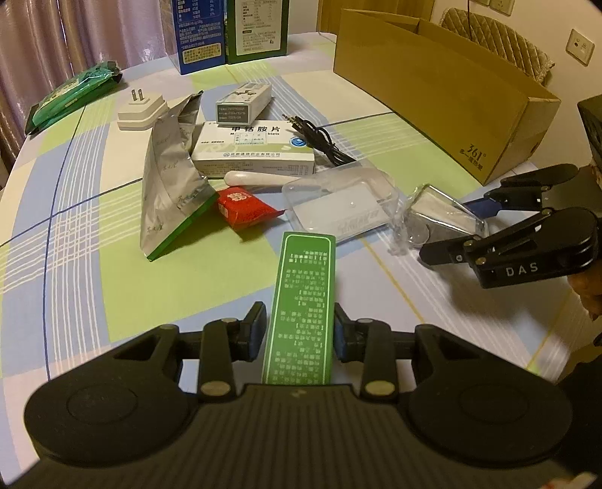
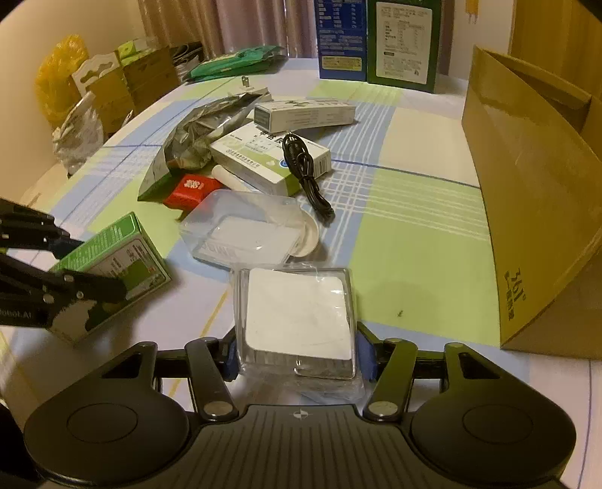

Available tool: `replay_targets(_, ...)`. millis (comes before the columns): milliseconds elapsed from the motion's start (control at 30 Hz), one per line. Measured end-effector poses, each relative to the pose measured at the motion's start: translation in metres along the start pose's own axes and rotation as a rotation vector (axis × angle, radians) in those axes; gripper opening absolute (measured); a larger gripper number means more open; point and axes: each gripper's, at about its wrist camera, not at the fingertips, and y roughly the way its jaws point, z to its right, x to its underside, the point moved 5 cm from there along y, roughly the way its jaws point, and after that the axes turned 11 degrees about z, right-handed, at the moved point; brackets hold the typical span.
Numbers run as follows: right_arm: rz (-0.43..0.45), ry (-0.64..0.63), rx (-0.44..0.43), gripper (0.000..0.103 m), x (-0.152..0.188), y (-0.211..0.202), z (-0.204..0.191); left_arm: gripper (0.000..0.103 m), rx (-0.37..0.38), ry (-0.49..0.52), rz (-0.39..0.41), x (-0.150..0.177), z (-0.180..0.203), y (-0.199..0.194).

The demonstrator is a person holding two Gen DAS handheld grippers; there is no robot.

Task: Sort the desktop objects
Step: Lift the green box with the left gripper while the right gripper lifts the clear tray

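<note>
My left gripper [image 1: 299, 331] is shut on a long green box [image 1: 303, 308], held above the checked tablecloth; the box also shows in the right wrist view [image 2: 113, 259]. My right gripper [image 2: 297, 355] is shut on a clear plastic packet with a white pad inside [image 2: 297, 316]; it also shows in the left wrist view [image 1: 440, 216], at the right. A pile lies in the middle of the table: a silver foil pouch [image 1: 169, 188], a red packet [image 1: 240, 205], a white medicine box [image 1: 256, 148], a grey small box [image 1: 242, 103], a black cable [image 1: 320, 141], a clear plastic tray [image 1: 342, 205].
A large open cardboard box [image 1: 444, 86] stands at the right. Blue and green cartons [image 1: 229, 30] stand at the back. A white plug adapter [image 1: 141, 111] and a green wipes pack [image 1: 71, 96] lie at the far left. Bags and boxes [image 2: 94, 86] sit beyond the table.
</note>
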Motion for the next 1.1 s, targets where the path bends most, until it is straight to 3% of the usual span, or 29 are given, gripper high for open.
replay_targets(733,-0.002,0.001,0.016,0.054,0.007,-0.009,0.006,0.025,-0.009,0.018,0.012,-0.002,0.002,0.002)
replay_targets(867,-0.002,-0.002,0.006,0.077,0.005,-0.007,0.004,0.025,-0.004,0.014,0.011,-0.002,0.002,0.002)
replay_targets(1100,0.0,-0.004,0.013,0.077,-0.001,0.0,0.003,0.026,0.003,-0.004,0.018,-0.004,0.001,0.004)
